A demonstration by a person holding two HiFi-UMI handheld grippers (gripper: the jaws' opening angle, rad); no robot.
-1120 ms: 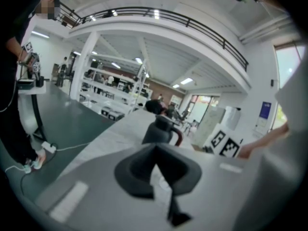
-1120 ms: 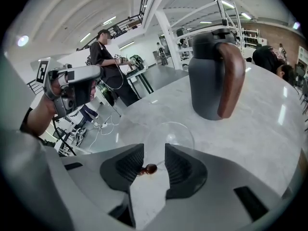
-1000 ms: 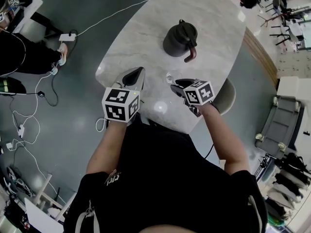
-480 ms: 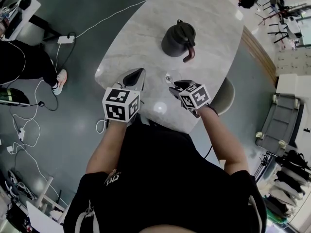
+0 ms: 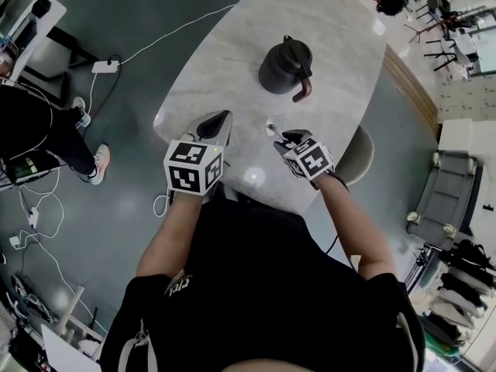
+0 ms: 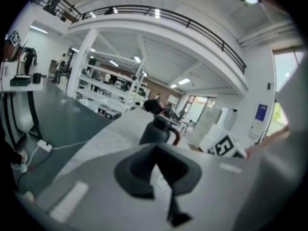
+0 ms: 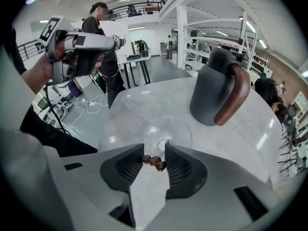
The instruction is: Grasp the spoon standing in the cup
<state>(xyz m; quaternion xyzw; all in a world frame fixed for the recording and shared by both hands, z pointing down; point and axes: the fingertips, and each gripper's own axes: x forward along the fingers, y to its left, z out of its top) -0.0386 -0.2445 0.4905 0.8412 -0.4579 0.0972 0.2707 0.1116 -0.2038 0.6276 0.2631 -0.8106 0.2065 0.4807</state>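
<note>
As the head view looked down on it, desk point(image 5: 232, 53): pale marbled top with rounded ends, on a grey floor point(image 5: 116, 208).
Jug point(image 5: 285, 62): dark, lidded, brown handle; stood toward the middle of the desk, well apart from both tools.
Cup point(image 5: 269, 128): clear glass, small in this view; stood near the desk's near edge, just in front of the right tool.
Left tool point(image 5: 220, 119): held over the desk's near edge, left of the cup and apart from it.
Right tool point(image 5: 280, 136): tilted steeply down at the cup.
Cable point(image 5: 178, 29): white, trailing across the floor left of the desk.
Left gripper view, left tool: jaws together at the tips, nothing between them; pointed across the desk toward the jug.
Left gripper view, right tool: partly visible at the right, beyond the jaws.
Right gripper view, spoon point(image 7: 154, 161): stood in the cup; its brown beaded end rose between the right tool's jaws, close to both.
Right gripper view, right tool: jaws apart, having just been closing about the beaded end; not clamped on it.
Right gripper view, cup: directly beyond the jaw tips, upright on the desk.
Right gripper view, jug: farther back to the right, handle toward the camera.
Right gripper view, left tool: raised at the upper left, well clear of the cup.
</note>
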